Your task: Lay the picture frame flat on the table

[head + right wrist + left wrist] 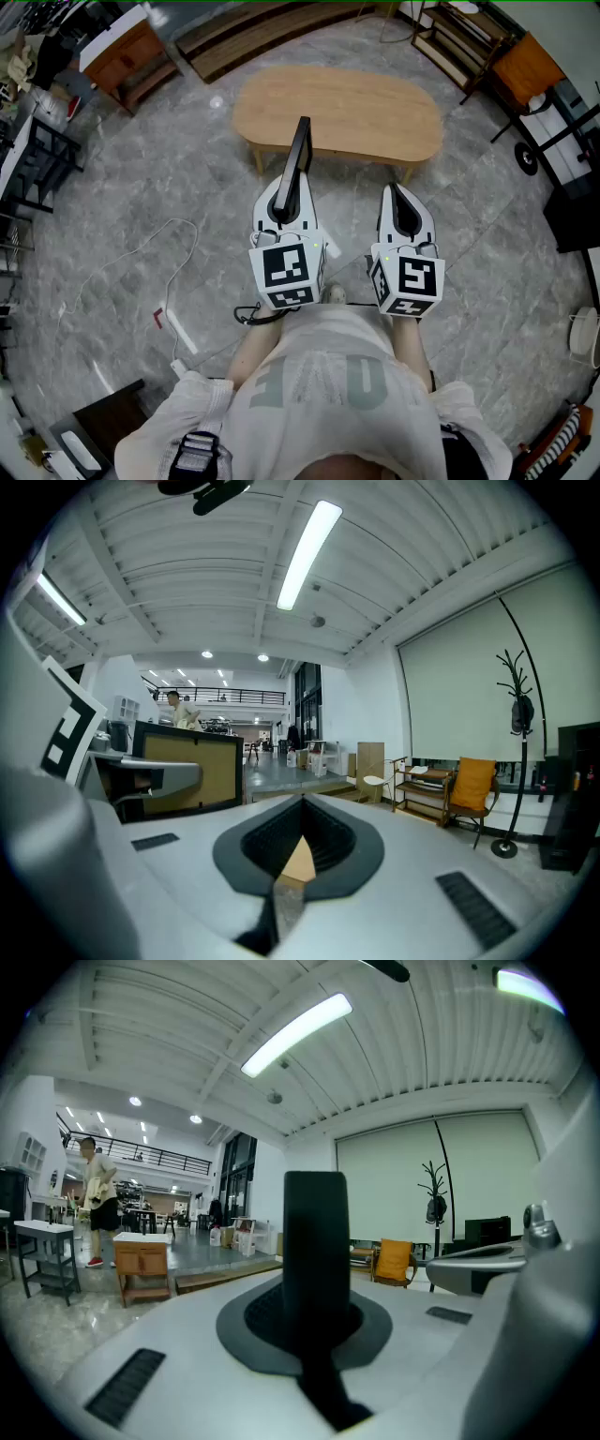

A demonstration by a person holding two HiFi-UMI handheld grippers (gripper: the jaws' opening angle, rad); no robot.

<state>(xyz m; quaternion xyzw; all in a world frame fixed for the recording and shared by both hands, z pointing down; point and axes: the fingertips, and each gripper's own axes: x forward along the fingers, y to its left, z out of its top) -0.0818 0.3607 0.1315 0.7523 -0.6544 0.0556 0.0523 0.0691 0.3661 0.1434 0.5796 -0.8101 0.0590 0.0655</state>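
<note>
- While the person stands back from the table, the two grippers are the nearest things, side by side over the grey stone floor.
- The left gripper (292, 192) has its jaws clamped on the picture frame (302, 145).
- The right gripper (401, 202), just to its right, has its jaws together on nothing.
- The frame stands on edge in that grip, thin dark side up. Its long axis runs straight away from the person, and its far end shows against the table's near edge.
- From the right gripper view its tan panel (183, 771) faces right, upright.
- Farthest lies the oval wooden table (356, 108), ahead of both grippers.
- The coming move likely turns on this: the frame's face is vertical and the tabletop level. The left hand would need to carry it forward and roll it over.
</note>
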